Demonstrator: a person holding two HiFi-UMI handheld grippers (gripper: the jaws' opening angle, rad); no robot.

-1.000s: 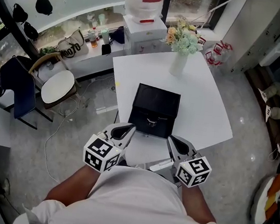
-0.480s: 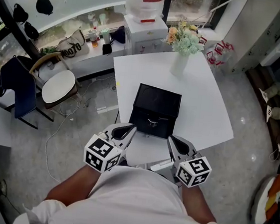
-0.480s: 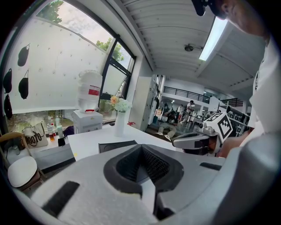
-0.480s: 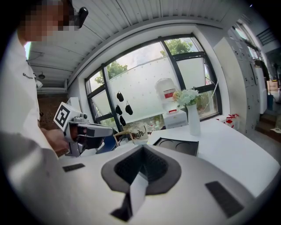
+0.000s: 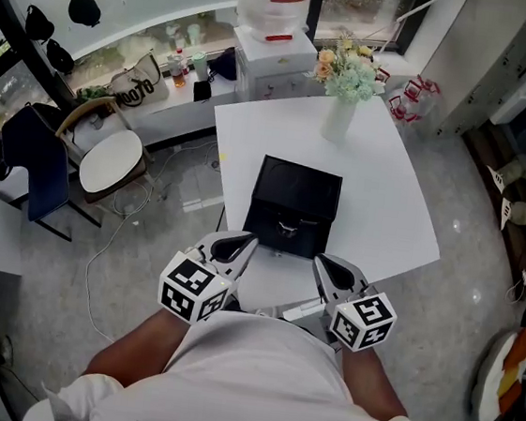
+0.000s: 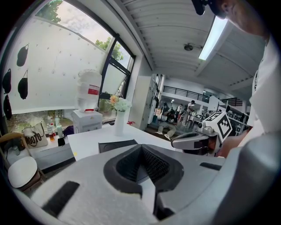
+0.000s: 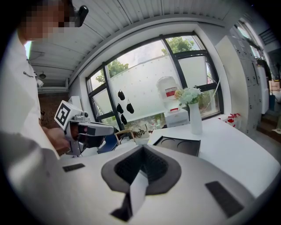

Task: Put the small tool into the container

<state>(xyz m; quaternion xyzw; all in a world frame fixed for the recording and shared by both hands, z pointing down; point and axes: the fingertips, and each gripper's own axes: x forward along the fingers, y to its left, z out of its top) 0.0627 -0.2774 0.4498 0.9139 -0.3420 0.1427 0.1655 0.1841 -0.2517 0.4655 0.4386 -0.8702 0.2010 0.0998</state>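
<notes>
Frankly, one look cannot settle how far the job has got. The black container [image 5: 292, 206] sits on the white desk [image 5: 387, 200] with its lid down flat and the front clasp facing the person, and no small tool shows on the lid or on the open desk around it. A pale, narrow object [image 5: 302, 309] lies at the desk's near edge between the two grippers, but it is too small and too hidden to say whether it is the tool. So the scene fits two stages: the tool already inside a closed box, or the tool somewhere out of sight with the box yet to be opened. Where the tool lies, I cannot tell.

The left hand-held gripper [image 5: 231, 246] and the right hand-held gripper [image 5: 325, 264] are held side by side close to the person's body, just short of the container's front. Both tilt a little downward and point toward the box, a gap between them. Each gripper view shows its two jaws pressed together at the tips with nothing caught between them, so both hands are empty. A vase of flowers [image 5: 338, 117] stands well behind the box
</notes>
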